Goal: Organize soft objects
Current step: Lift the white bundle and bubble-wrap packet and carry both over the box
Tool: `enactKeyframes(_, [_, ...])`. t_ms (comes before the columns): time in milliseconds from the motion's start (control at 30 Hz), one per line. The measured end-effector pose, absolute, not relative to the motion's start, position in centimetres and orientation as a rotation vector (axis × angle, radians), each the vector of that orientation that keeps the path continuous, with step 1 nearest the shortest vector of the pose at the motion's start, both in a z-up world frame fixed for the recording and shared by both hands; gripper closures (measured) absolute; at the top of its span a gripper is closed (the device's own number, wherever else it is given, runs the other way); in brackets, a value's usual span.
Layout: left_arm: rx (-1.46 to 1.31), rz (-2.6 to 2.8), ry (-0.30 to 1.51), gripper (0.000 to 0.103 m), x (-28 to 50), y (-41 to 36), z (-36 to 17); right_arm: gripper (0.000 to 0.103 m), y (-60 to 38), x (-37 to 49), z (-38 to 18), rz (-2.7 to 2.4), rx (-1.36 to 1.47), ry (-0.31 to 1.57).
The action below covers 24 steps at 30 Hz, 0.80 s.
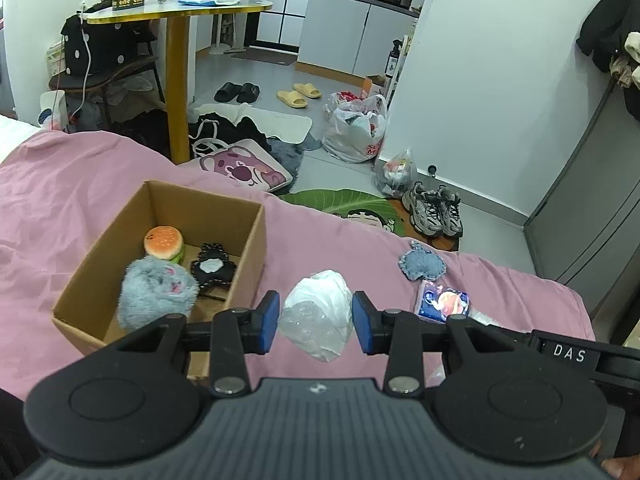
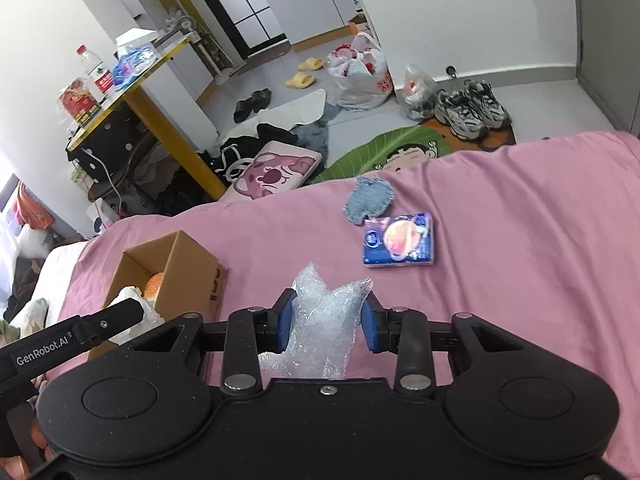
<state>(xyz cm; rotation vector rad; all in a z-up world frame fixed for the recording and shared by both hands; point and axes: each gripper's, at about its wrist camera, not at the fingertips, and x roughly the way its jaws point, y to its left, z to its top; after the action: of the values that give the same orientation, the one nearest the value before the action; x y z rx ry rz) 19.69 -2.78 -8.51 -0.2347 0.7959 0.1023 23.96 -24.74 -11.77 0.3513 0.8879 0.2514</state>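
My left gripper (image 1: pixel 316 318) is shut on a crumpled white plastic bag (image 1: pixel 320 296), just right of an open cardboard box (image 1: pixel 256 240) on the pink bedcover (image 1: pixel 80 200). The box holds a burger toy (image 1: pixel 164 242), a grey plush (image 1: pixel 154 290) and a black frilled item with a white centre (image 1: pixel 212 266). My right gripper (image 2: pixel 328 320) is shut on a wad of clear bubble wrap (image 2: pixel 320 340) over the bedcover. A denim piece (image 2: pixel 370 200) and a blue tissue pack (image 2: pixel 398 240) lie ahead of it. The right wrist view shows the white bag (image 2: pixel 132 300) over the box's near corner.
The bed edge drops to a floor with a pink cartoon bag (image 1: pixel 244 168), a green mat (image 1: pixel 344 204), grey sneakers (image 1: pixel 434 210), filled plastic bags (image 1: pixel 356 128) and slippers. A yellow table (image 1: pixel 178 80) with a bottle and packets stands behind the bed.
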Motion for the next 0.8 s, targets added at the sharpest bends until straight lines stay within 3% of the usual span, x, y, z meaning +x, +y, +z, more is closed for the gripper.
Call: enactKeyframes(800, [-0.275,0.123,0.750,0.065,18.7,4.7,-6.3,0.069,-18.6,23.4,-8.7,0.286,0.318,0.844])
